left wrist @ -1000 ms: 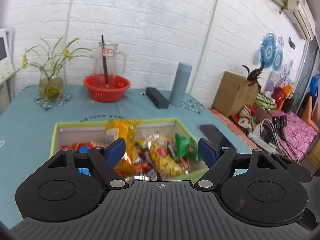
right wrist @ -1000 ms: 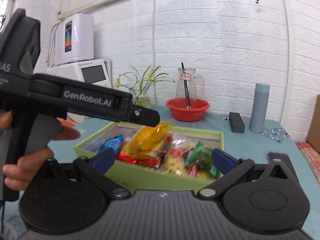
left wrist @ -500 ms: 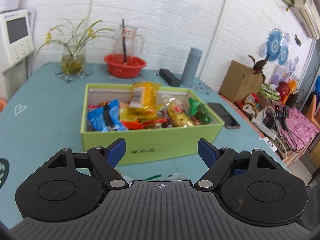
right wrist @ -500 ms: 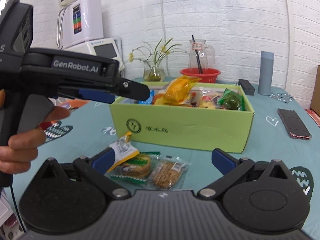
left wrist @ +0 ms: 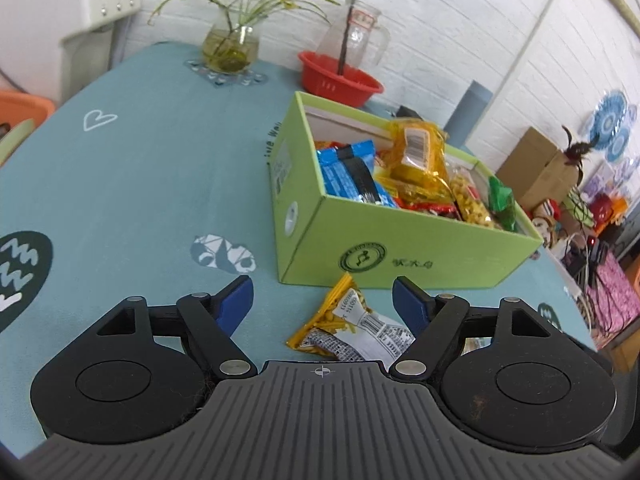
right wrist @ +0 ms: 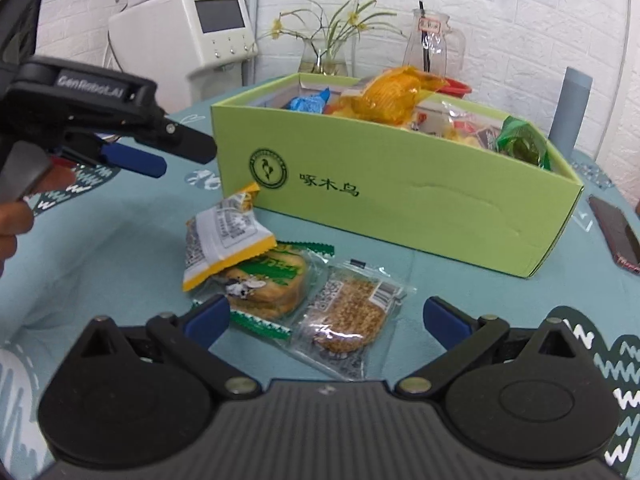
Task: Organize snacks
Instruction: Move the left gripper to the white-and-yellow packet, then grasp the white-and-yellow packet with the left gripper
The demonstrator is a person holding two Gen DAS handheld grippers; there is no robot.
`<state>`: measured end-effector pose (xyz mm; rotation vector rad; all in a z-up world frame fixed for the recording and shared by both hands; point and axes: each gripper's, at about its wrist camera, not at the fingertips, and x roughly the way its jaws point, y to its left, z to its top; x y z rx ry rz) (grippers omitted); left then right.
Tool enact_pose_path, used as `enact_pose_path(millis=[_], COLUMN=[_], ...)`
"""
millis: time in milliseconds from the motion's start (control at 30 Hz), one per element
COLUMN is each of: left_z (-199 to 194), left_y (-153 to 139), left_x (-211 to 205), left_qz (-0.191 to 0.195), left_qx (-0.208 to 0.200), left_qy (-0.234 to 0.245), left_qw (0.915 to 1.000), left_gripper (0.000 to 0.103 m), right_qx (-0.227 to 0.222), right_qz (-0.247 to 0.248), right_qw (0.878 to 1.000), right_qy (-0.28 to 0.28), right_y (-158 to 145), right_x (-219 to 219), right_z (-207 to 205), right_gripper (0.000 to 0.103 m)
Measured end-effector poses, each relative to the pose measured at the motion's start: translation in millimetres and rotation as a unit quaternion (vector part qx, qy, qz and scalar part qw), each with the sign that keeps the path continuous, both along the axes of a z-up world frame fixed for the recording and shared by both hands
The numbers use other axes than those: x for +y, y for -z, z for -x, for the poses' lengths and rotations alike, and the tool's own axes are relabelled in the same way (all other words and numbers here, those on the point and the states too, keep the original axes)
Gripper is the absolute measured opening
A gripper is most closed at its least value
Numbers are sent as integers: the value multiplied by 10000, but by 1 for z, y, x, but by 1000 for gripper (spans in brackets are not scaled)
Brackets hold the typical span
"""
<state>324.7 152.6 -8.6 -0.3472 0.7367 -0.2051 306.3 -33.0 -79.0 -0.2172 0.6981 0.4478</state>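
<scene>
The teal worktop [left wrist: 132, 184] carries a green box [right wrist: 400, 200] heaped with snacks, and both views show a yellow packet [right wrist: 224, 240] lying just before its front wall. Only the right wrist view shows the biscuit pack [right wrist: 264, 284] under that packet and the sesame cake pack [right wrist: 348, 312] beside it. The left hand-held gripper [left wrist: 322, 300] is closing over the yellow packet without touching it; the right hand-held gripper [right wrist: 326, 320] stands wide apart, holding nothing.

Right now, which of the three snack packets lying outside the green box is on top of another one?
The yellow-edged packet. Its lower end rests on the green-striped biscuit packet, while the clear packet with the round seed cake lies flat beside them on the table.
</scene>
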Motion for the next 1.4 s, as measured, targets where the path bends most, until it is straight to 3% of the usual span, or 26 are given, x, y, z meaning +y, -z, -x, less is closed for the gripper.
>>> enact_pose_path(millis=[133, 200, 267, 467, 567, 600, 667, 767, 933, 1033, 1100, 1167, 1333, 1400], left_z=[1, 1, -2, -16, -20, -17, -8, 17, 66, 85, 95, 98, 97, 95], left_y=[11, 16, 19, 26, 26, 26, 27, 27, 27, 20, 17, 19, 27, 29], left_x=[-7, -3, 3, 8, 8, 9, 11, 16, 24, 34, 41, 40, 22, 16], left_qz=[87, 250, 496, 560, 515, 468, 474, 338, 330, 404, 593, 758, 614, 613], left_qx=[243, 353, 463, 733, 735, 726, 697, 628, 577, 447, 421, 527, 620, 653], left_qy=[137, 42, -69, 71, 377, 441, 618, 715, 568, 151, -32, -24, 98, 207], left_qw=[9996, 9991, 9977, 9957, 9953, 9953, 9945, 9949, 9962, 9981, 9973, 9957, 9961, 9958], left_gripper=[64, 64, 62, 52, 47, 41, 41, 39, 40, 43, 54, 53, 42, 11], right_qx=[-107, -363, -456, -224, 86, 70, -81, 81, 77, 37, -5, 70, 147, 17], right_qz=[-329, -470, -309, 128, 152, 124, 152, -57, -368, -370, -431, -503, -454, -330], right_qw=[9993, 9976, 9953, 9851, 9846, 9847, 9847, 9837, 9829, 9883, 9913, 9910, 9886, 9882], right_qy=[167, -365, -801, -1699, -1739, -1735, -1733, -1793, -1802, -1478, -1243, -1241, -1430, -1492], right_y=[-11, -26, -33, -11, 2, 1, 0, 2, 6, 4, 0, -1, 9, 10], right_x=[-10, -1, 22, 85, 98, 101, 105, 106, 106, 98, 88, 86, 95, 94], right_z=[7, 19, 20, -6, -14, -8, 5, 28, 76, 81, 83, 81, 76, 82], right_gripper=[103, 103, 103, 102, 102, 102, 102, 102, 102, 102, 102, 102, 100, 76])
